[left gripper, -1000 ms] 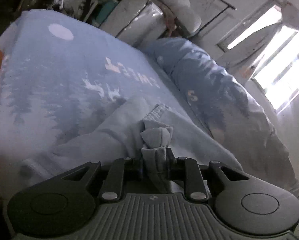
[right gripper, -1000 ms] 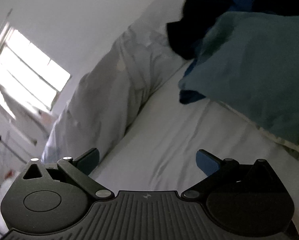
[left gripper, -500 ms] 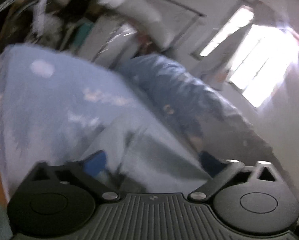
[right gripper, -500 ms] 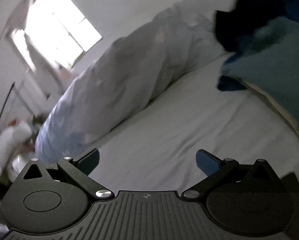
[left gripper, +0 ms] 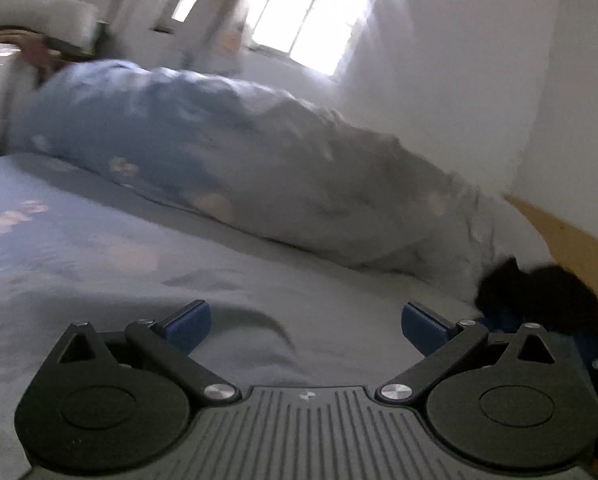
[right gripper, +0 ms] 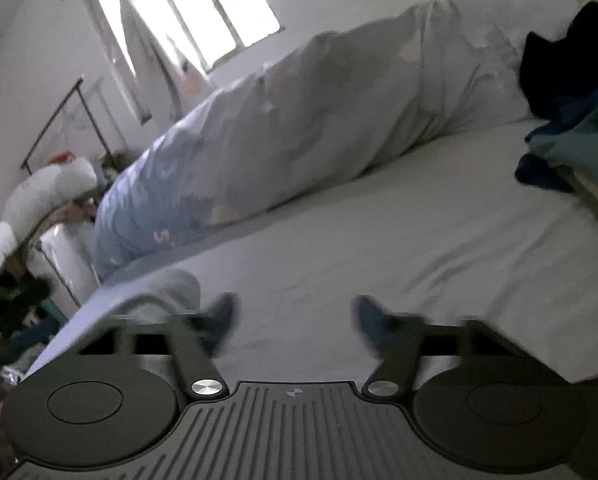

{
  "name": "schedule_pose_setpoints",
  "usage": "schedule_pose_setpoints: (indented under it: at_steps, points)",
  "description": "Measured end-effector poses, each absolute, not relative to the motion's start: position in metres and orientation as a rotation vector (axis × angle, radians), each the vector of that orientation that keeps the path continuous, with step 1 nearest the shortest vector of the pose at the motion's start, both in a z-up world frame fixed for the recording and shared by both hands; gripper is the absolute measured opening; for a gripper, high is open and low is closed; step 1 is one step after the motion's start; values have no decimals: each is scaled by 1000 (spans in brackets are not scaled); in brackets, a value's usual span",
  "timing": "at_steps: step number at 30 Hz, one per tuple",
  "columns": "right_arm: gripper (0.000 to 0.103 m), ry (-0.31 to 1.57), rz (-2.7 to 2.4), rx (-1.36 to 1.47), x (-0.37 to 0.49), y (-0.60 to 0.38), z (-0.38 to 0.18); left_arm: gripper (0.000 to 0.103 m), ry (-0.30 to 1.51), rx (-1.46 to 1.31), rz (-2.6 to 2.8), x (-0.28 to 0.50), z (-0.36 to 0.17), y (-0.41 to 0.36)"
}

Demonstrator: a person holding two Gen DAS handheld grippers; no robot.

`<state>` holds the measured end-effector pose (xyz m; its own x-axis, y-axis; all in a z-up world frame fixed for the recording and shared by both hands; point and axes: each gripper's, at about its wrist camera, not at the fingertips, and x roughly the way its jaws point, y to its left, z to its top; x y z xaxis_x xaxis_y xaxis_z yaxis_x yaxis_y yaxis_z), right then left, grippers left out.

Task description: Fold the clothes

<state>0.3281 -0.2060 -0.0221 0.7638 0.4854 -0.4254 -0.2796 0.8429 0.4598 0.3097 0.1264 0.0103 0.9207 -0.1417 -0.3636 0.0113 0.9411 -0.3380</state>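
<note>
The bed (right gripper: 439,240) carries one long rolled duvet (left gripper: 259,176) along the wall. In front of it lies one pale blue printed sweatshirt (left gripper: 79,248), spread flat: soft, light and floppy, I'd judge, best pinched at a cuff or hem edge. A pile of dark clothes (right gripper: 559,72) sits by the headboard; I can't count them. Two tools: the left hand-held gripper (left gripper: 306,328) gapes wide and empty; the right hand-held gripper (right gripper: 293,320) is closing on nothing.

Pale blue sweatshirt (left gripper: 99,248), white lettering; blue-grey duvet (left gripper: 259,168), pale spots; white sheet (right gripper: 419,248); black garment (left gripper: 539,292); teal cloth (right gripper: 579,148).
</note>
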Motion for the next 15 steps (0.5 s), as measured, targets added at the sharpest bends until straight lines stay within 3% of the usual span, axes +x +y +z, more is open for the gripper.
schedule_pose_setpoints:
  at_steps: [7,11,15]
  points:
    - [52,593,464,313,326,-184,-26,103,492,-353,-25,365,-64,140]
    - [53,627,450,287,331,-177,-33,103,447,-442,18,343,-79,142]
    - [54,656,433,266,334,-168,-41,103,547,-272,124,335,-74,112]
